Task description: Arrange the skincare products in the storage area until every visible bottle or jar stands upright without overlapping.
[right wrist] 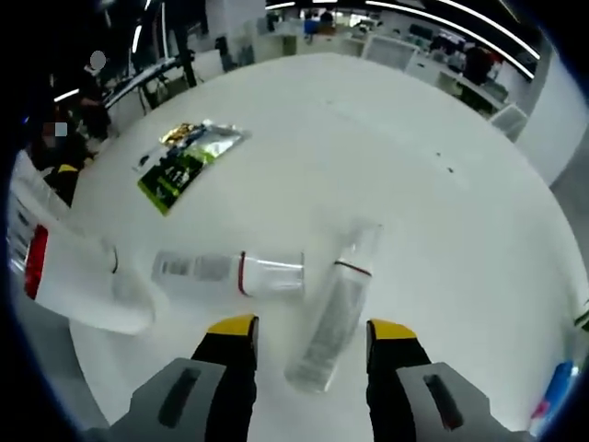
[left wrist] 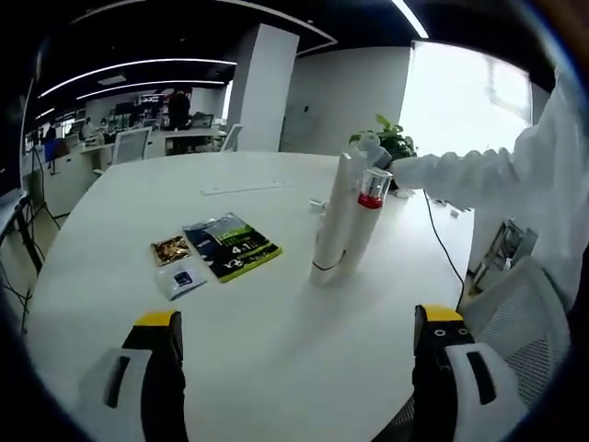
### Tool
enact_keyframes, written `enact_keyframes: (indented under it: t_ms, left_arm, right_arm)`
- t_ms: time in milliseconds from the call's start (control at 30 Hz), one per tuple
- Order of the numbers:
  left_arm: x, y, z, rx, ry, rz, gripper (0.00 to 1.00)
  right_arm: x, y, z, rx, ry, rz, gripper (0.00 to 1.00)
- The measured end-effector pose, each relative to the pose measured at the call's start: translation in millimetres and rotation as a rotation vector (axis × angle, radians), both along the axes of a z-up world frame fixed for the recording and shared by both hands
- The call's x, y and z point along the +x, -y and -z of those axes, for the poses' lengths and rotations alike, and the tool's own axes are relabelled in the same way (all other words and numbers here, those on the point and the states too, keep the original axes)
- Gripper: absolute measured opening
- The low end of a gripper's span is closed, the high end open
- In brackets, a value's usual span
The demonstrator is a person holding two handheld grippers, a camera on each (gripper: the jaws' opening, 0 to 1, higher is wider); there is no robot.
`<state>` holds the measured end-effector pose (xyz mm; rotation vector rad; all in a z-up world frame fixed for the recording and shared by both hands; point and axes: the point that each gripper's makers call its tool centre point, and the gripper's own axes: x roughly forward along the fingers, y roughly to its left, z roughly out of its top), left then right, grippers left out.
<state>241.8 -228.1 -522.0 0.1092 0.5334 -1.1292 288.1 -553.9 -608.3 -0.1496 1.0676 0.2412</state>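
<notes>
sachet [left wrist: 231, 246] print unreadable | white tube [right wrist: 69, 276] cut off left

White surface [left wrist: 276, 350]; white tube [left wrist: 333, 221]; clear bottle [left wrist: 366, 221] with red band; green-and-black sachet [left wrist: 230, 246]; gold packet [left wrist: 170, 250]; black jaws tipped yellow.

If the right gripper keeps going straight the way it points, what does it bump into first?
Probably the clear-capped tube lying between the open right gripper jaws. The other lying bottle sits just off to the left of that line. Depth is hard to judge in this view.
</notes>
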Motion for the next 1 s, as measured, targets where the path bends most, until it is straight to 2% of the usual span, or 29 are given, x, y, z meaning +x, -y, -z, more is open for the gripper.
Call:
enact_keyframes:
  t_ms: [267,467,800,1000]
  left_arm:
    - [1.1,-1.1,-0.3,-0.007,-0.002,0.005,0.99]
    - [4.3,-4.7,2.9,0.006,-0.006,-0.006,0.99]
    - [6.7,-4.2,2.3,-0.007,-0.011,-0.016,0.99]
    - [5.4,-3.6,3.1,-0.001,-0.010,-0.010,0.99]
  right_arm:
    - [9.5,3.5,5.7,-0.008,-0.020,-0.003,0.43]
    - [16.0,17.1,7.6,-0.024,-0.033,0.016,0.35]
    - [21.9,27.2,8.4,-0.031,-0.070,0.058,0.24]
    - [21.8,29.3,8.7,-0.029,-0.049,0.071,0.22]
